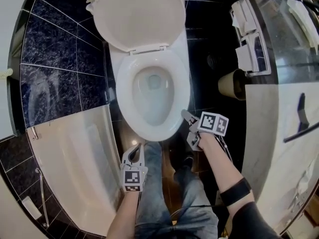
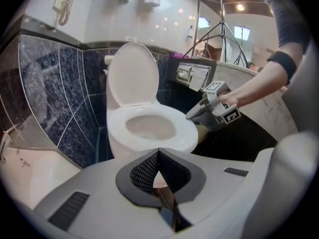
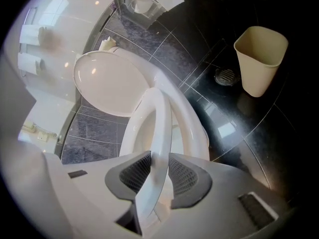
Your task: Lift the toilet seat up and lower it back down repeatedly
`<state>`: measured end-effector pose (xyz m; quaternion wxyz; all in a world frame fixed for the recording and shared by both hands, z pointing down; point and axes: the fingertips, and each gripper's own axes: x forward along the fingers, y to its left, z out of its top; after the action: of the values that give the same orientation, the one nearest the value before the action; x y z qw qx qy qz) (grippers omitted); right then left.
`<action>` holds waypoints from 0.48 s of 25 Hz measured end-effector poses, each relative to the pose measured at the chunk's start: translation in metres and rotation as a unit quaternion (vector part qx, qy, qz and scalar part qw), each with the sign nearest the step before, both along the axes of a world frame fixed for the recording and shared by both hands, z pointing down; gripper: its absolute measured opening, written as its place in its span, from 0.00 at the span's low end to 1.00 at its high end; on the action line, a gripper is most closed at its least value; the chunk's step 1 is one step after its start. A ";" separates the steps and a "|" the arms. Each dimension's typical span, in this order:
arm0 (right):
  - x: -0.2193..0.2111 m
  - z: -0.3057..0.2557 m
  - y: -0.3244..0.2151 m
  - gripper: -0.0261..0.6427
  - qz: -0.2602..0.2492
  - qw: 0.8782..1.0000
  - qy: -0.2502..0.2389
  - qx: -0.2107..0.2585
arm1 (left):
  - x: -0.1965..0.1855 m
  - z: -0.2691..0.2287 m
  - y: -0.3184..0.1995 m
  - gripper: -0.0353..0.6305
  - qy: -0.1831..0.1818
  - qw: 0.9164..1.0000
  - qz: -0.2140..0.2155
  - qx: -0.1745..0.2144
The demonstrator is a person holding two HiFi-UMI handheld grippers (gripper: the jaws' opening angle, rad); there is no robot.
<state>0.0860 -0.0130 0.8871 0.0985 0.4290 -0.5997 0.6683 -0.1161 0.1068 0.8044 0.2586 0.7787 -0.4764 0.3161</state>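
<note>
The white toilet has its lid (image 1: 139, 14) standing up against the tank. The seat (image 1: 123, 101) rings the bowl. My right gripper (image 1: 187, 117) is at the seat's front right edge. In the right gripper view the seat (image 3: 162, 118) runs between the two pads of that gripper (image 3: 158, 176), which is shut on it, and the seat is raised a little off the bowl rim (image 3: 192, 123). My left gripper (image 1: 134, 152) hangs in front of the bowl, apart from it. Its pads meet with nothing between them (image 2: 158, 156). The left gripper view also shows the right gripper (image 2: 197, 114) at the seat (image 2: 187, 133).
A beige bin (image 1: 232, 83) stands on the dark tiled floor right of the toilet, near a floor drain (image 3: 227, 76). Paper holders (image 1: 249, 44) hang on the counter side at the right. A bathtub (image 1: 75, 153) fills the left. The person's legs (image 1: 164, 193) are below the bowl.
</note>
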 end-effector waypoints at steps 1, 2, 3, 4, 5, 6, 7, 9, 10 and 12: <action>0.000 -0.010 -0.002 0.23 0.000 1.000 -0.002 0.001 | 0.000 0.006 0.005 0.04 0.000 1.000 -0.002 -0.013; 0.000 -0.019 -0.005 0.23 0.000 1.000 -0.003 0.003 | 0.001 0.011 0.009 0.04 0.001 1.000 -0.003 -0.024; 0.000 -0.028 -0.008 0.23 -0.001 1.000 -0.004 0.004 | 0.003 0.016 0.011 0.04 0.003 0.999 -0.004 -0.033; 0.000 -0.035 -0.011 0.23 -0.003 1.000 -0.004 0.006 | 0.006 0.019 0.010 0.04 0.006 0.999 -0.005 -0.039; 0.000 -0.042 -0.013 0.23 -0.005 1.000 -0.004 0.007 | 0.010 0.021 0.007 0.04 0.010 0.999 -0.005 -0.041; -0.001 -0.048 -0.016 0.23 -0.006 1.000 -0.003 0.007 | 0.014 0.020 0.001 0.04 0.013 0.999 -0.004 -0.039; -0.001 -0.053 -0.018 0.23 -0.007 1.000 -0.003 0.007 | 0.018 0.016 -0.007 0.04 0.017 0.999 -0.004 -0.033; -0.003 -0.061 -0.022 0.24 -0.008 1.000 -0.002 0.008 | 0.024 0.004 -0.026 0.04 0.028 0.999 -0.009 -0.016; -0.003 -0.064 -0.023 0.24 -0.008 1.000 -0.001 0.009 | 0.026 -0.002 -0.034 0.04 0.034 0.999 -0.013 -0.009; -0.003 -0.070 -0.025 0.24 -0.008 1.000 0.001 0.011 | 0.028 -0.013 -0.042 0.04 0.042 0.999 -0.021 -0.002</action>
<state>0.0834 -0.0384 0.8167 0.0998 0.4262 -0.6099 0.6606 -0.0881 0.0644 0.7913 0.2863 0.7809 -0.4805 0.2782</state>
